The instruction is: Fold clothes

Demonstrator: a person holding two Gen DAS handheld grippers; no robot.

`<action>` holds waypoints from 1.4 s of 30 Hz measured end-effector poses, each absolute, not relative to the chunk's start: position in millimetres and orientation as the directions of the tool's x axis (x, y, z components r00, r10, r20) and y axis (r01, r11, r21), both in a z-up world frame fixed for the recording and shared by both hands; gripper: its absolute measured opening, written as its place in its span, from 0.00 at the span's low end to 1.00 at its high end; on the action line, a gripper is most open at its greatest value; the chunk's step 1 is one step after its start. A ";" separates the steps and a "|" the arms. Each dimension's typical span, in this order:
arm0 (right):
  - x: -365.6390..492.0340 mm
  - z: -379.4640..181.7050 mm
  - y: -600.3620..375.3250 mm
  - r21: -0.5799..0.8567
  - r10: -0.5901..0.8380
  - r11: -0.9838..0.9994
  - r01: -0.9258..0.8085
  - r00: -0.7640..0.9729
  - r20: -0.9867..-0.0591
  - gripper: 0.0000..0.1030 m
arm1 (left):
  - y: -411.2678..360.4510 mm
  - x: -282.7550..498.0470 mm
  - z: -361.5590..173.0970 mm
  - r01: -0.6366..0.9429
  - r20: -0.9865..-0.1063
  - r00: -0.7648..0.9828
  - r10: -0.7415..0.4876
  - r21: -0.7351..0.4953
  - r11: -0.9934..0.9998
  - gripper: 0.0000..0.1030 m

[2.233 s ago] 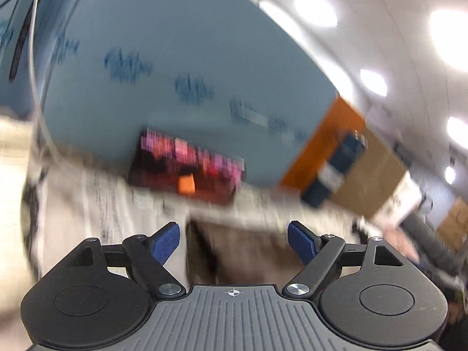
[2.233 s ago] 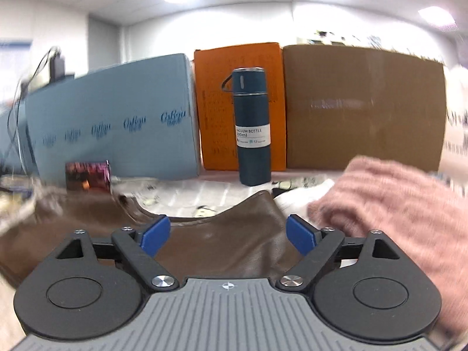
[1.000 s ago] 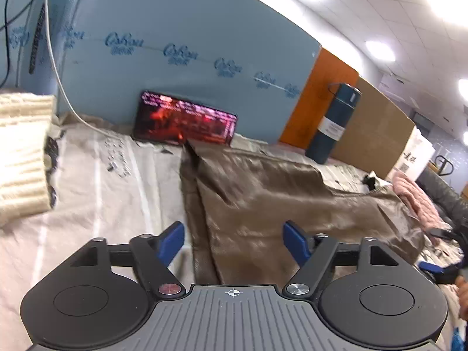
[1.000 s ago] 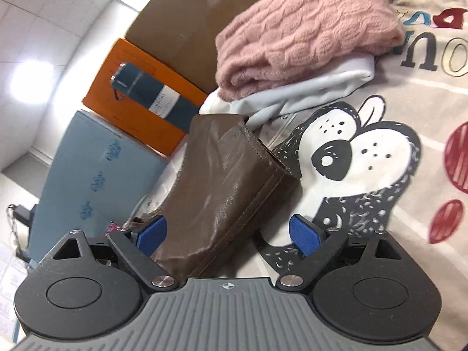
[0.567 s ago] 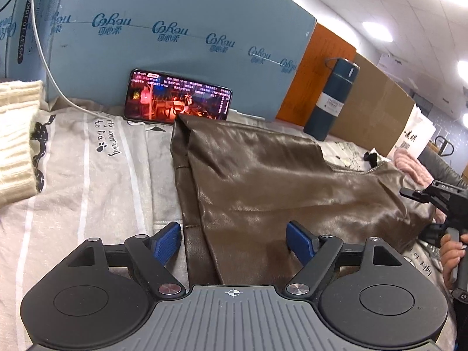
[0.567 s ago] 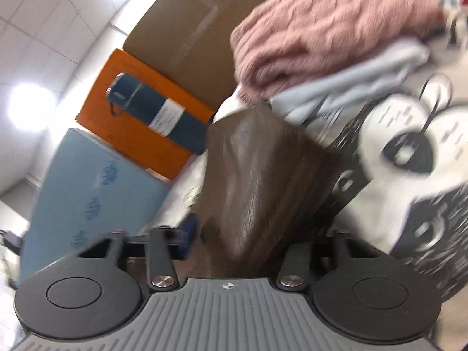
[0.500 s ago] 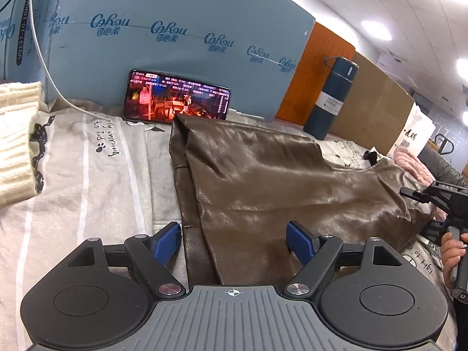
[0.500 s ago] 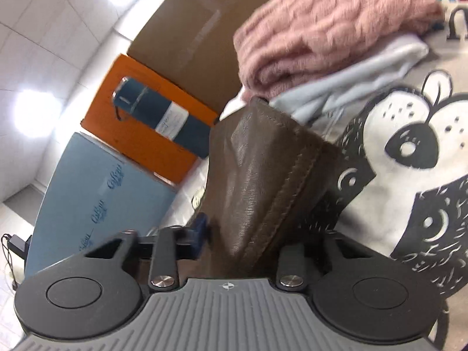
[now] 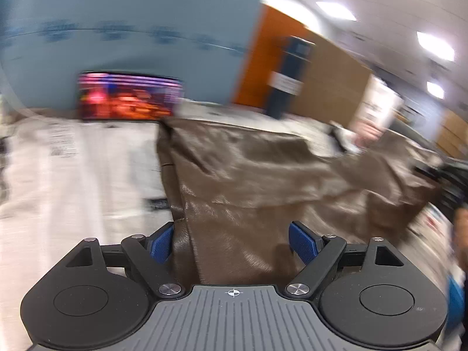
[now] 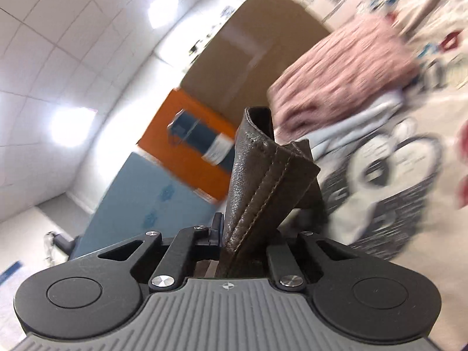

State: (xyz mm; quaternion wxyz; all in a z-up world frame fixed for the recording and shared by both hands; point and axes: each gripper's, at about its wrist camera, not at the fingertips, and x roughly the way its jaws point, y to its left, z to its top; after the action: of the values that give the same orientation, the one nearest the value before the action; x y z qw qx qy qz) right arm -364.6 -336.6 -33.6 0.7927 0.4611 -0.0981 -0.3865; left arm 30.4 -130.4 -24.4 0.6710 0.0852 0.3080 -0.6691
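A brown leather garment [image 9: 263,175] lies spread on a printed bed sheet [image 9: 73,161]. In the left wrist view my left gripper [image 9: 231,242] hovers low over the garment's near left edge. Its jaws are opening, the leather lies between the blue pads [image 9: 162,242], and neither pad presses on it. In the right wrist view my right gripper [image 10: 242,239] is shut on a stitched corner of the garment [image 10: 257,169], which stands up folded from the jaws. That gripper [image 9: 447,181] and a hand [image 9: 462,228] show blurred at the garment's far right end.
A lit phone [image 9: 128,96] leans on a blue foam board [image 9: 131,29] behind the garment. A dark blue vacuum bottle [image 9: 286,84] stands before an orange board [image 9: 263,67] and cardboard [image 9: 330,87]. A pink knit sweater [image 10: 345,79] lies on pale blue cloth [image 10: 359,122].
My right gripper has shut on the garment's corner and raised it off the sheet. My left gripper has slid closer over the near edge; its view is now blurred.
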 end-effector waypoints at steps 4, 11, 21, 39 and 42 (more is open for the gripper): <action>-391.6 -50.7 -347.4 0.798 -0.753 0.148 0.584 0.589 -0.292 0.08 | -132.2 18.2 -24.0 0.966 -0.521 -0.116 -0.846 -0.257 0.025 0.82; -401.7 -56.3 -354.8 0.799 -0.798 0.118 0.590 0.535 -0.277 0.42 | -135.7 16.1 -27.4 0.983 -0.560 0.053 -0.827 -0.118 0.143 0.83; -387.7 -20.8 -350.3 0.811 -0.774 0.297 0.504 0.624 -0.105 0.08 | -137.4 16.1 -32.1 0.983 -0.582 0.065 -0.810 -0.103 0.153 0.86; -205.5 12.4 -306.6 0.654 -0.409 0.625 0.427 0.892 -0.193 0.08 | -126.9 32.3 -25.1 0.968 -0.523 0.046 -0.851 -0.187 0.167 0.86; -189.8 2.1 -297.6 0.588 -0.377 0.672 0.451 0.891 -0.252 0.11 | -119.5 43.6 -19.8 0.950 -0.475 0.074 -0.877 -0.234 0.207 0.86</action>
State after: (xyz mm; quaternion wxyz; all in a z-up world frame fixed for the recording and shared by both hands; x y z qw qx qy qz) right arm -189.8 -297.6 2.1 0.9126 0.3357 0.0545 -0.2268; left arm 43.6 -119.5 -19.8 0.7295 0.0685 0.2670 -0.6260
